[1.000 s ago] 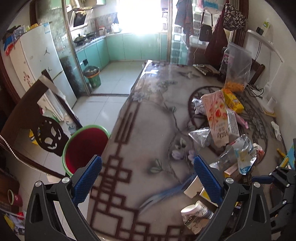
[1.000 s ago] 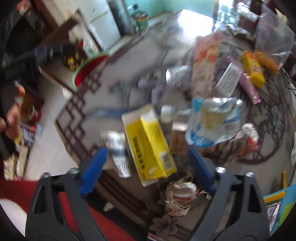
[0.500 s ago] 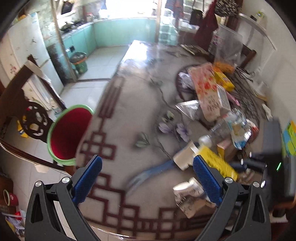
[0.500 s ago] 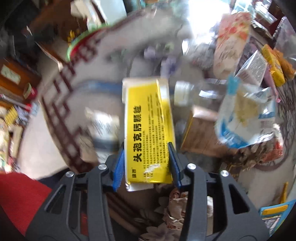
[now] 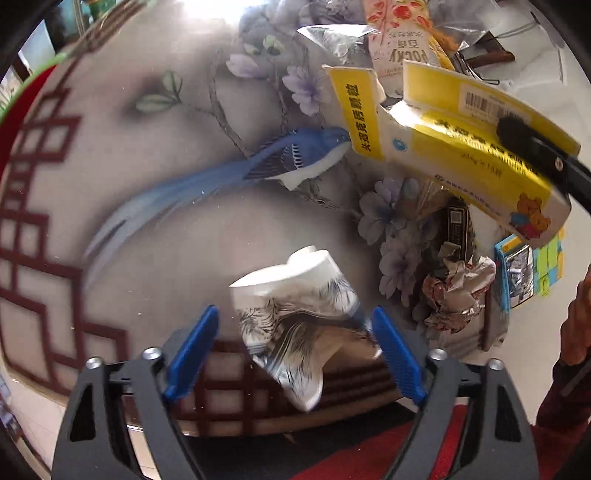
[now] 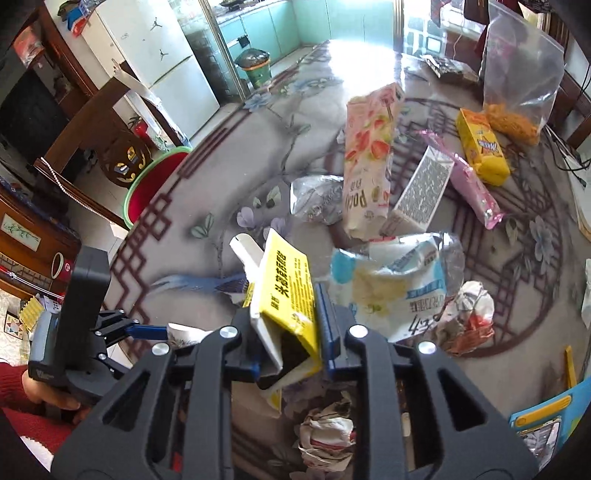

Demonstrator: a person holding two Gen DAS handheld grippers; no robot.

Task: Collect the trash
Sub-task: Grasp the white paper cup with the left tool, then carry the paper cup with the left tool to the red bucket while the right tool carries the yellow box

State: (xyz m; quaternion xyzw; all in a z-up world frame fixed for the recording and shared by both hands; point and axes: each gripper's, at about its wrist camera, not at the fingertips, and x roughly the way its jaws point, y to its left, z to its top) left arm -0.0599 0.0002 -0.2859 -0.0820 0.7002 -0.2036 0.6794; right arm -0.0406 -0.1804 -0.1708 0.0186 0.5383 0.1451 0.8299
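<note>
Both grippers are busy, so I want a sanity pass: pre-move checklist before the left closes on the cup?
1. Right gripper shut on yellow box: ok.
2. Box lifted off the table: ok.
3. Left gripper open: ok.
4. Crushed paper cup between the left fingers: ok.
5. Fingers touching cup: cannot tell.
6. Red bin in view beside the table: ok.

Worktop (image 6: 258, 147): grey cloth, printed flowers and blue bird (image 5: 295, 155).
Fridge (image 6: 147, 62): white, far left.
Cabinets (image 6: 295, 18): teal, kitchen behind.
Chair (image 6: 92, 122): dark wood, beside worktop.
</note>
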